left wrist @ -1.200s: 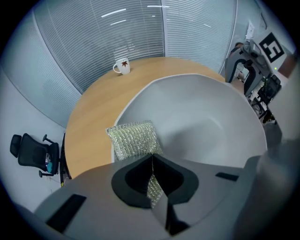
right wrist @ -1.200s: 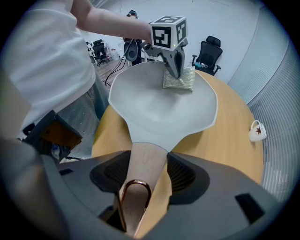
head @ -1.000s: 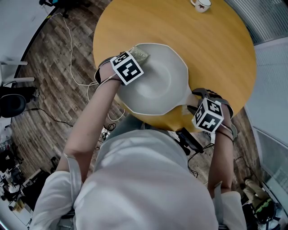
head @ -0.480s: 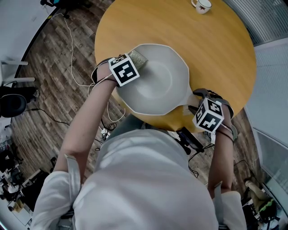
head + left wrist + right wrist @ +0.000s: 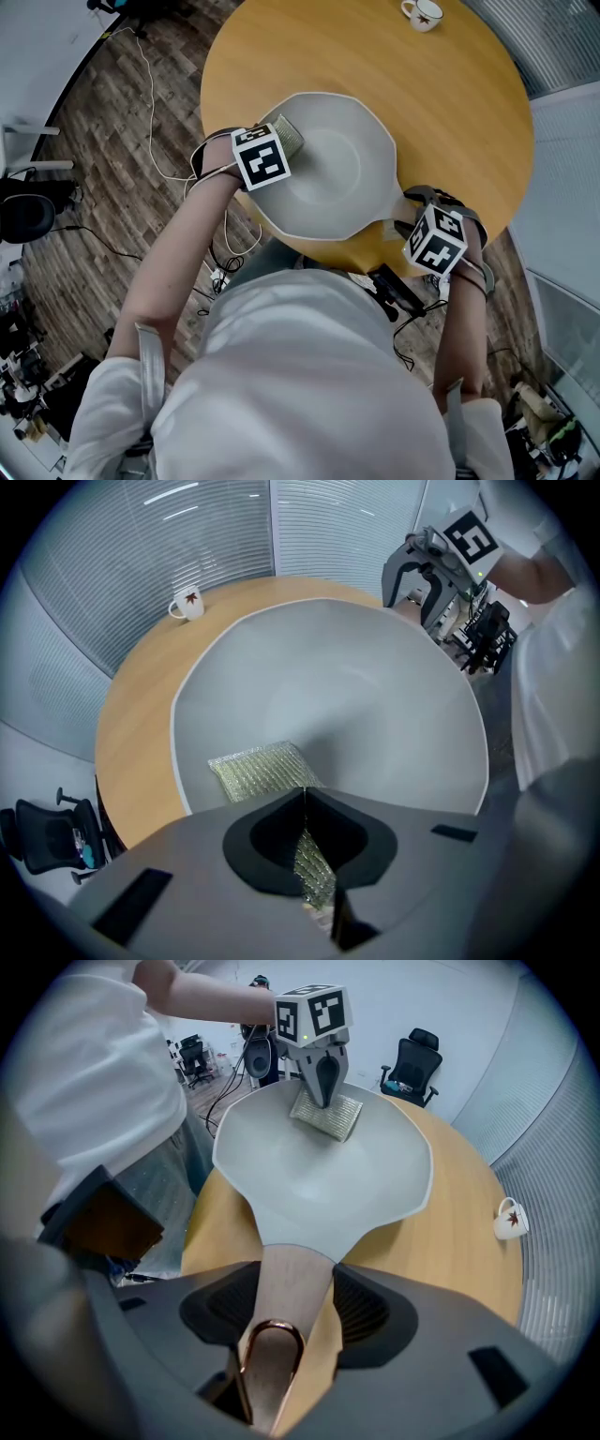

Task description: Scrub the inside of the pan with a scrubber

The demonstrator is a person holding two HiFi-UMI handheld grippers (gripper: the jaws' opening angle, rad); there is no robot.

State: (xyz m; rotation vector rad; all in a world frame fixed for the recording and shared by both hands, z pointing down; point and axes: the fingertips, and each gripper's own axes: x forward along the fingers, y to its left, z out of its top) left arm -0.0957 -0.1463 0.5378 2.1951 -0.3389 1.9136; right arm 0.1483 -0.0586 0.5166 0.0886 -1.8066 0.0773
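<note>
Jaws of the left tool (image 5: 307, 844) are pinched on one gold mesh scrubber (image 5: 255, 769). Its free end lies flat against the sloping inner wall of the single pale pan (image 5: 342, 173) just ahead. Opposite, the right tool (image 5: 279, 1330) is clamped on the pan's wooden handle (image 5: 289, 1274), near the round counter's (image 5: 450, 103) edge. Hard pressure near the rim could tip or slide the pan if that clamp slackens, and the thin pinch may let the scrubber slip. One mug (image 5: 419, 10) stands well beyond. There are two tools.
</note>
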